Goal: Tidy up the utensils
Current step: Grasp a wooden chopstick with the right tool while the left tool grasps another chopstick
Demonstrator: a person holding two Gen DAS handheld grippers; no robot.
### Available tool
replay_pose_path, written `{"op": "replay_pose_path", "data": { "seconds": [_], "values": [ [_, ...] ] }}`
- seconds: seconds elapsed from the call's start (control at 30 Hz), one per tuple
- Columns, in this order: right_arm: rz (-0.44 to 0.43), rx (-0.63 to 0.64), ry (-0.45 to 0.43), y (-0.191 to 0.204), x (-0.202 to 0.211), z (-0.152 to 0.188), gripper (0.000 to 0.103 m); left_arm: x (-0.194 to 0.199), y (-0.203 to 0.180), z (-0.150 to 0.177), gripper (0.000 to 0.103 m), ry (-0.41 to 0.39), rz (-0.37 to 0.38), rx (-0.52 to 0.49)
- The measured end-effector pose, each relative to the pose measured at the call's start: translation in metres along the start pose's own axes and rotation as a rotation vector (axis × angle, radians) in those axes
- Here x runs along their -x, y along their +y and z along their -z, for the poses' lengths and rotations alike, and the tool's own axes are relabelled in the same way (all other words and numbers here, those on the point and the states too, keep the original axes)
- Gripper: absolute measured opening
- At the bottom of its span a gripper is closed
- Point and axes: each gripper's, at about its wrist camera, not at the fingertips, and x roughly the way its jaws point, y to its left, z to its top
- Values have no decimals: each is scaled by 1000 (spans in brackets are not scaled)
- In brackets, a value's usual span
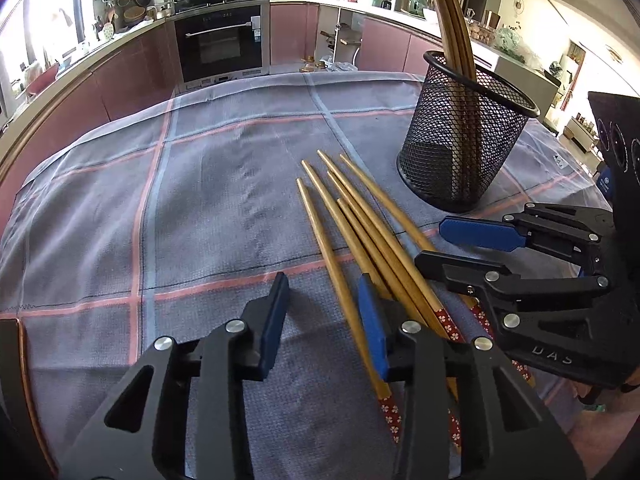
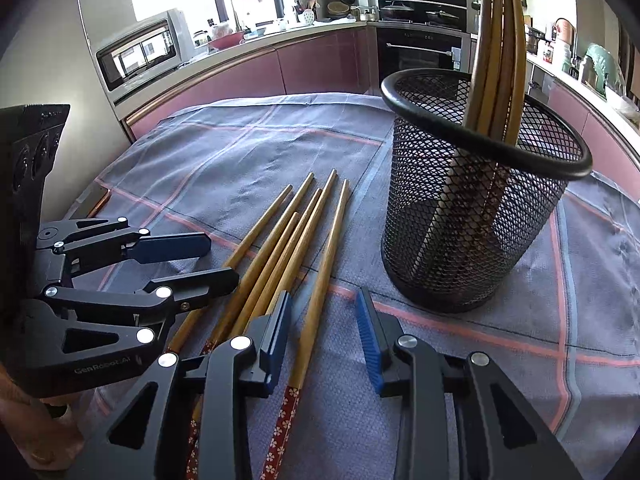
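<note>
Six loose bamboo chopsticks with red flower-patterned butt ends [image 1: 360,236] lie in a fan on the grey checked tablecloth [image 1: 200,184]. Their long axes run from about five o'clock, where the red ends gather, up to eleven o'clock, where the tapered tips spread apart in the left wrist view. They look light, stiff and smooth, so likely to roll or slide in a loose pinch; the thick, patterned end seems the surest place to take hold, square across the shaft.

The black wire-mesh cylinder holder [image 1: 460,152] stands upright at about one o'clock from the fan, near but not touching, with several more chopsticks already standing in it (tips hidden by the mesh).

The left gripper [image 1: 324,320] has its blue pads apart over bare cloth, its right-hand finger over the leftmost sticks, nothing between the pads. The right gripper [image 2: 324,332] is also parted, one chopstick lying in the gap between its pads; neither pad presses on it.
</note>
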Motion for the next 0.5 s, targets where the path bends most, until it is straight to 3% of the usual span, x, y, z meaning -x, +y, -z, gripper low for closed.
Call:
{"op": "replay_pose_path", "data": {
  "seconds": [0.17, 0.5],
  "values": [
    [-27, -53, -3, -10, 1, 1, 9, 0, 5, 0, 13, 1, 17, 45],
    [-78, -114, -55, -20, 18, 6, 6, 14, 9, 4, 8, -41, 60, 104]
  ]
}}
